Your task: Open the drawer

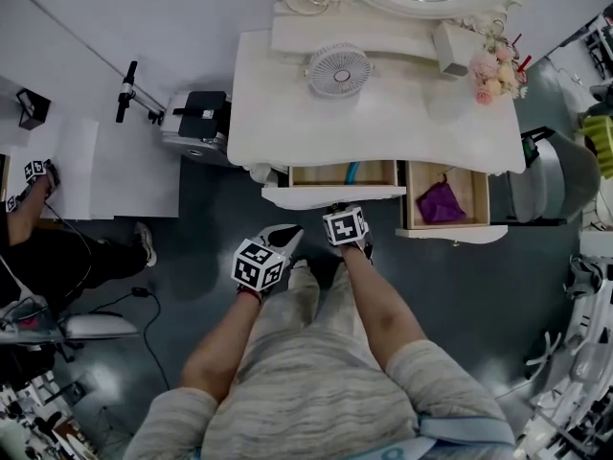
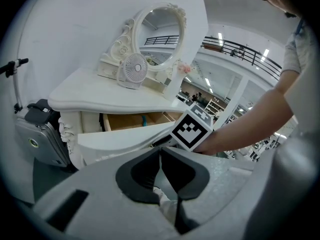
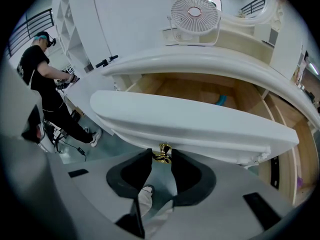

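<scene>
One drawer (image 1: 333, 196), part open beneath dressing table (image 1: 383, 127) top. Likely rigid, light, free-sliding. Best hold: small gold knob (image 3: 161, 151) at front centre, probably slick, pinched by right gripper (image 3: 161, 157). Left gripper (image 2: 160, 149) closed, empty.

The worktop (image 1: 383, 123) and the drawer front (image 3: 200, 121) wear smooth white paint with a soft satin sheen, while the drawer's inside (image 3: 190, 91) is bare pale wood, matt. The knob (image 3: 161, 153) is polished, brass-coloured metal that glints. The pads (image 3: 127, 176) of the right claw (image 3: 161, 156) look matt black and rubbery, set in a grey, finely speckled plastic shell. The fan (image 1: 339, 69) seems to be white plastic, though it shows small here. A purple cloth (image 1: 441, 202) looks soft and dull; the floor (image 1: 460, 286) is dark and faintly glossy.
</scene>
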`<state>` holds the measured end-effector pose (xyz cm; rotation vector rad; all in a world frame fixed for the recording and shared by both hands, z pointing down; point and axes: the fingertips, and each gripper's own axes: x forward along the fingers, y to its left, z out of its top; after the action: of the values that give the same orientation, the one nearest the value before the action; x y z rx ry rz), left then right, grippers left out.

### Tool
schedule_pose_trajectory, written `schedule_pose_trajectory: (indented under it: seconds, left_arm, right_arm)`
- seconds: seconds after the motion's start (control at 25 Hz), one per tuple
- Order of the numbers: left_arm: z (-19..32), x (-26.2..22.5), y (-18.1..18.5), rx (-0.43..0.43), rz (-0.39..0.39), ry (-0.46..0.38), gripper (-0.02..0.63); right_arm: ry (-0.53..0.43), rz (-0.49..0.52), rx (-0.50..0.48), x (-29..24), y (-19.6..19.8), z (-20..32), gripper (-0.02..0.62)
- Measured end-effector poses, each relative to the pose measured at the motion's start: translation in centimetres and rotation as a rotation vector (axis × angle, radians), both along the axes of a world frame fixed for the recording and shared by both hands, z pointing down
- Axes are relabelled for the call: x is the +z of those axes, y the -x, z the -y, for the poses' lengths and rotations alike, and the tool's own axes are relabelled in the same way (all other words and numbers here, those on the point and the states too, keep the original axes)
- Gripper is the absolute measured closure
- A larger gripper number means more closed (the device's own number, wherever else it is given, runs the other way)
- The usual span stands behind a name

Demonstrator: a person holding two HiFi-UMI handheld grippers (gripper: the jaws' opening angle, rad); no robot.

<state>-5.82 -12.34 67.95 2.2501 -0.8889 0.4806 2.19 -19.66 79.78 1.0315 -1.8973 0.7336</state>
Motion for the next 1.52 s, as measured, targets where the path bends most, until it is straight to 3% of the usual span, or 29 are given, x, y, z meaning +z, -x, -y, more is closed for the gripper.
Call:
schedule_pose_trajectory:
  seconds: [1.52]
  left_arm:
    - [-2.8,-1.1,-0.7,0.1,0.031,-0.005,0.583]
  right_arm:
    - [0.047,-0.024,0.0,-0.3,-0.9,-8.3,0.476]
